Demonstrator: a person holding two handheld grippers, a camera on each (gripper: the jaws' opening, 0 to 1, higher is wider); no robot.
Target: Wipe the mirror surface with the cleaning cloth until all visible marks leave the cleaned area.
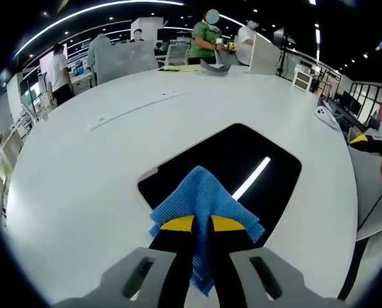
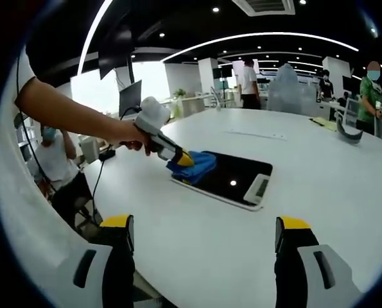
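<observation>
White round surface (image 2: 319, 186) in an open office, people behind | dark mirror (image 1: 242, 167) flat on it, ceiling light reflected | left tool (image 1: 202, 224) clenched on blue cleaning cloth (image 1: 200, 196), pressing it at the mirror's near end | right tool (image 2: 207, 234) hovers apart, jaws spread wide, nothing between them

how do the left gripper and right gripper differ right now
The left gripper is shut on the blue cloth; the right gripper is open and holds nothing. The left gripper is at the mirror, pressing the cloth onto its edge; the right gripper hangs back over bare white table. Both have yellow tips.
</observation>
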